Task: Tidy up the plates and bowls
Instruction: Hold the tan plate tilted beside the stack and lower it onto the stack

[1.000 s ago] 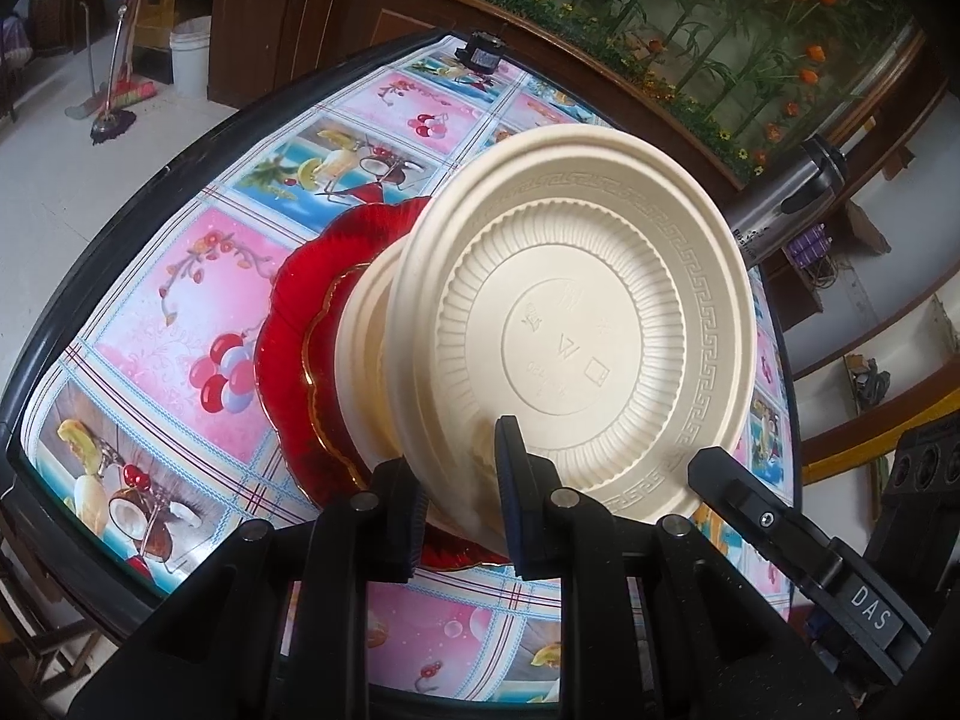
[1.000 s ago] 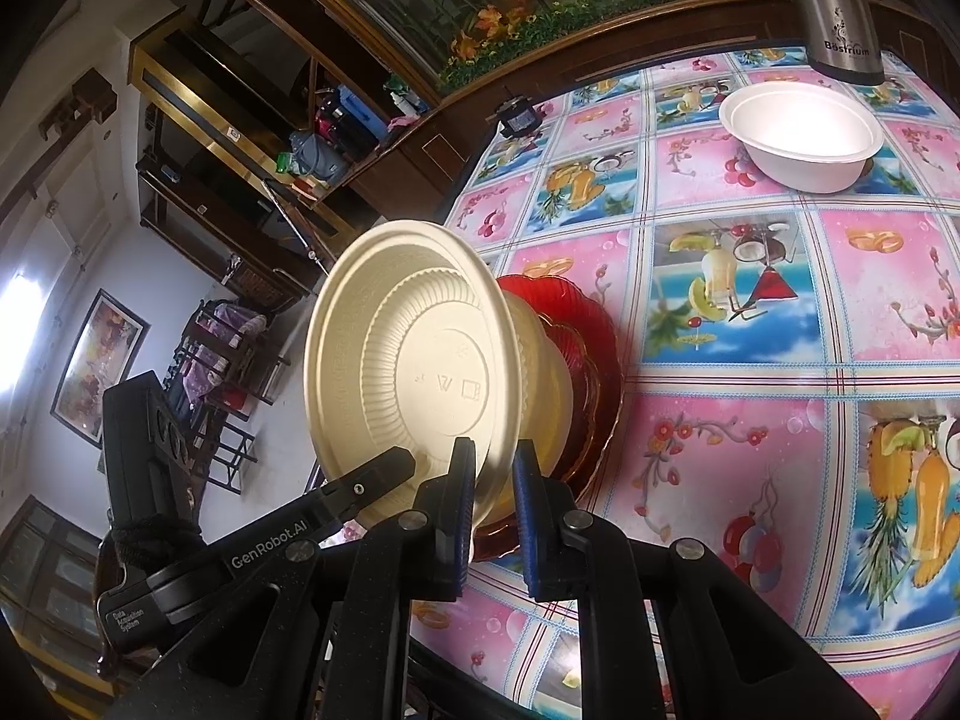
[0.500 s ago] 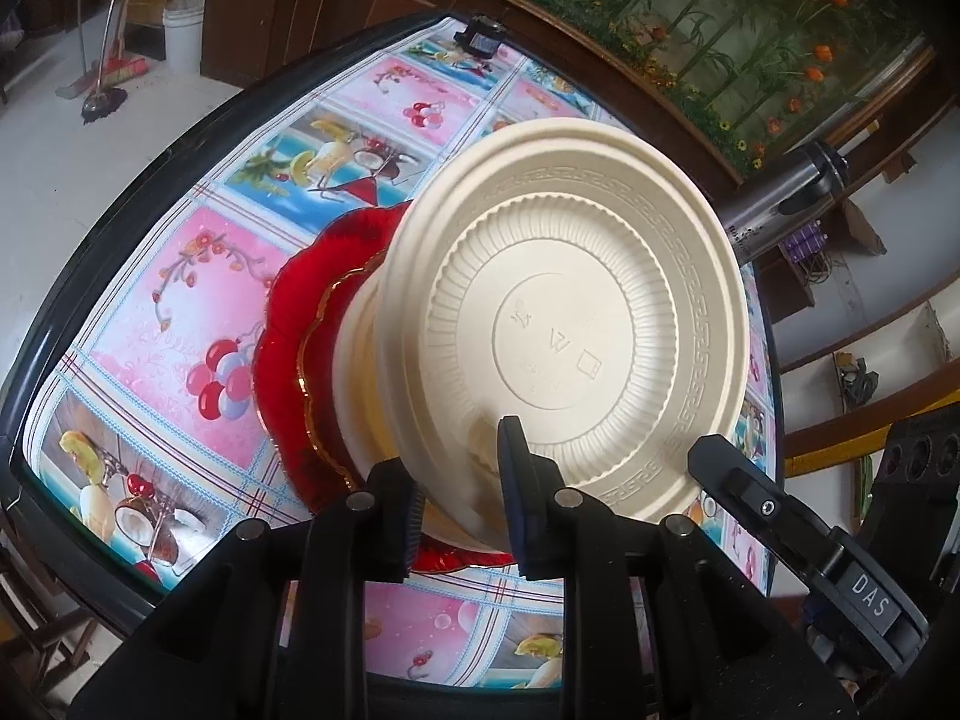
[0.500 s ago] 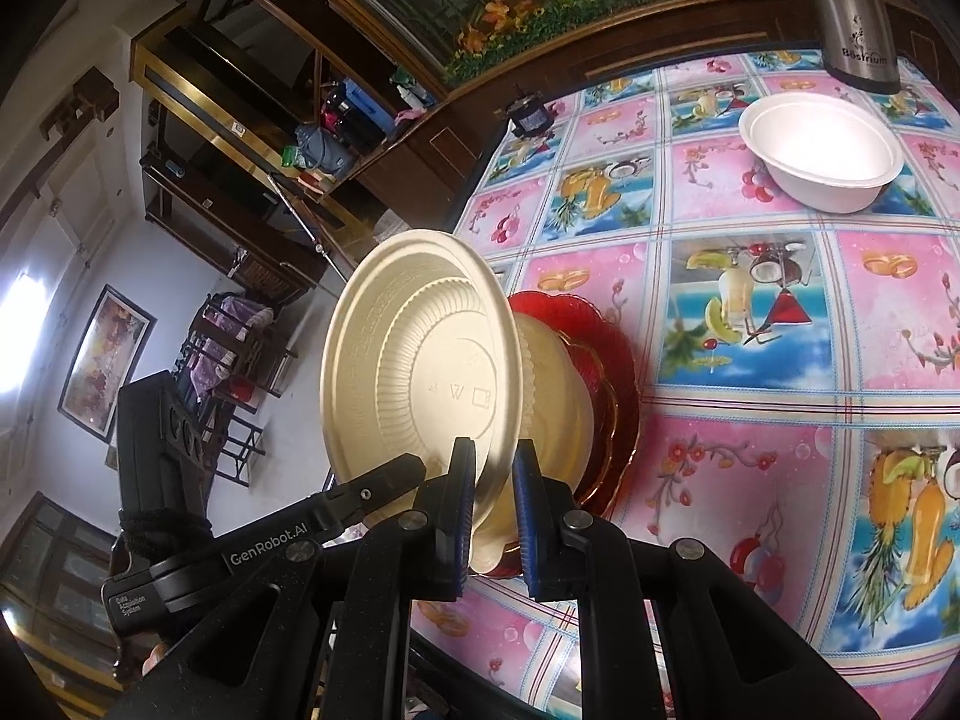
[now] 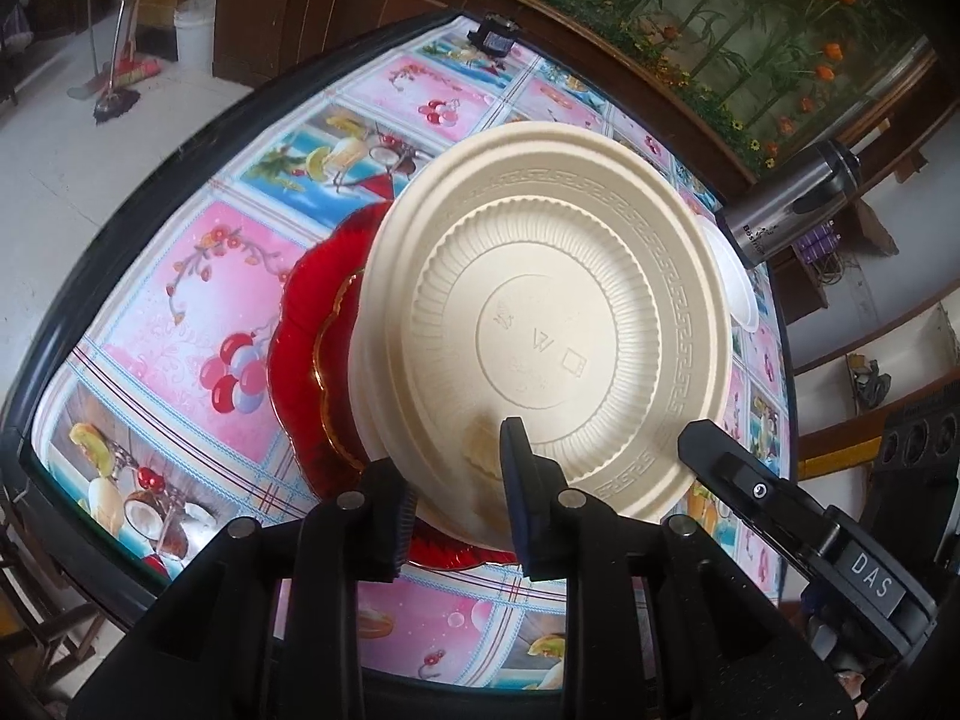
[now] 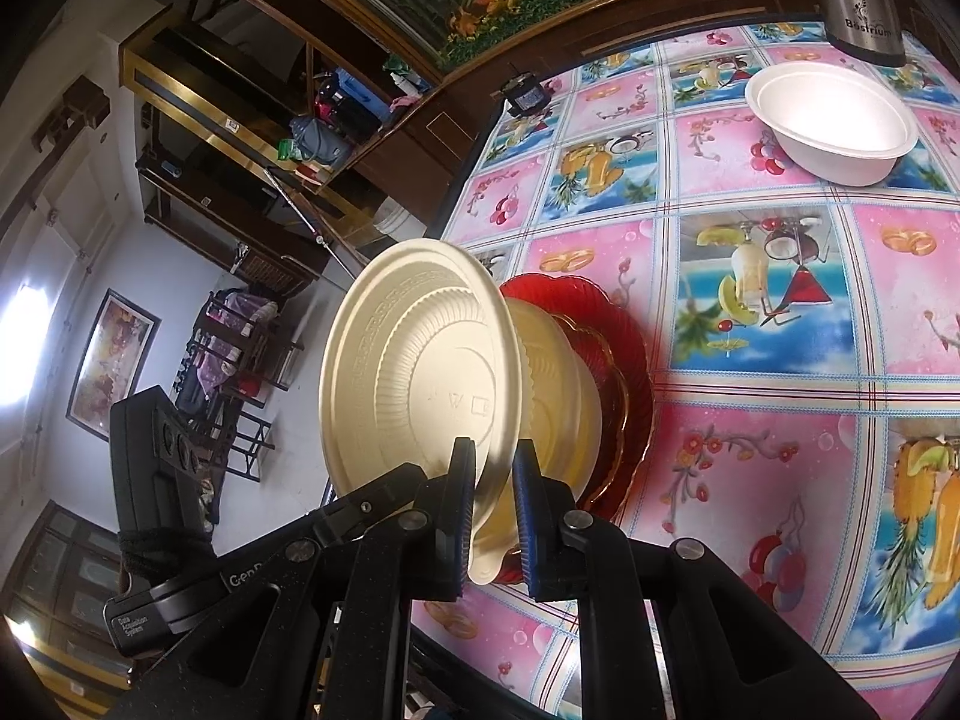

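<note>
Left wrist view: the left gripper [image 5: 459, 504] has its jaws closed on the near rim of a cream plate [image 5: 558, 324], held on edge with its ribbed underside facing the camera, above a cream bowl [image 5: 366, 372] stacked on red plates [image 5: 300, 354] on the bench [image 5: 198, 276]. Right wrist view: the right gripper [image 6: 489, 516] also has its jaws clamped on the cream plate [image 6: 414, 378] at its lower rim, the plate upright and turned left, with a white bowl [image 6: 834, 120] far right beside a steel flask [image 6: 858, 0].
</note>
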Demonstrator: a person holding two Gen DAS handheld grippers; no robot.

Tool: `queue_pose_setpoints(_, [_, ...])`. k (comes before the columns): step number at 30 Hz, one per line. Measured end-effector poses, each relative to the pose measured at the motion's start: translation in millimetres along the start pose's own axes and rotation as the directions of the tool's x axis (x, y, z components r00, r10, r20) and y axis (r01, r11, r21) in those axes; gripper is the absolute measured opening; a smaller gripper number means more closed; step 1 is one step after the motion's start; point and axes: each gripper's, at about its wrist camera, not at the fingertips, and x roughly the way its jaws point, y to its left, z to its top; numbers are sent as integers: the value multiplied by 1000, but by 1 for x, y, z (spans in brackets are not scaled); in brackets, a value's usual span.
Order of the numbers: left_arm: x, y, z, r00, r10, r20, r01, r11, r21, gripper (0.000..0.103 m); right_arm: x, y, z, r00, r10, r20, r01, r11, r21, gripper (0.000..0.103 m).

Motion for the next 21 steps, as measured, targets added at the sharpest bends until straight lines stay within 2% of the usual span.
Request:
queue_pose_setpoints(11, [-1,-4,1,1000,15,-1,-15,1000,18,25,-1,-2,0,1000,0,2,0,1000,9,13])
queue_pose_setpoints(15, [0,-6,0,1000,10,-10,-10,1000,23,40,1,-3,0,1000,6,-10,-5,1000,22,17])
queue_pose_setpoints(18, [-1,-6,-1,1000,8,-8,-8,1000,18,42,0,-2,0,1000,5,-6,-5,1000,21,19])
queue_pose_setpoints(20, [-2,-7,0,1000,-2,-15,3,1000,15,48,0,-2,0,1000,6,-6,-5,1000,24,19])
queue_pose_setpoints(21, [-2,-7,0,1000,-7,-16,7,1000,14,55,0,-2,0,1000,7,-5,-6,1000,25,19])
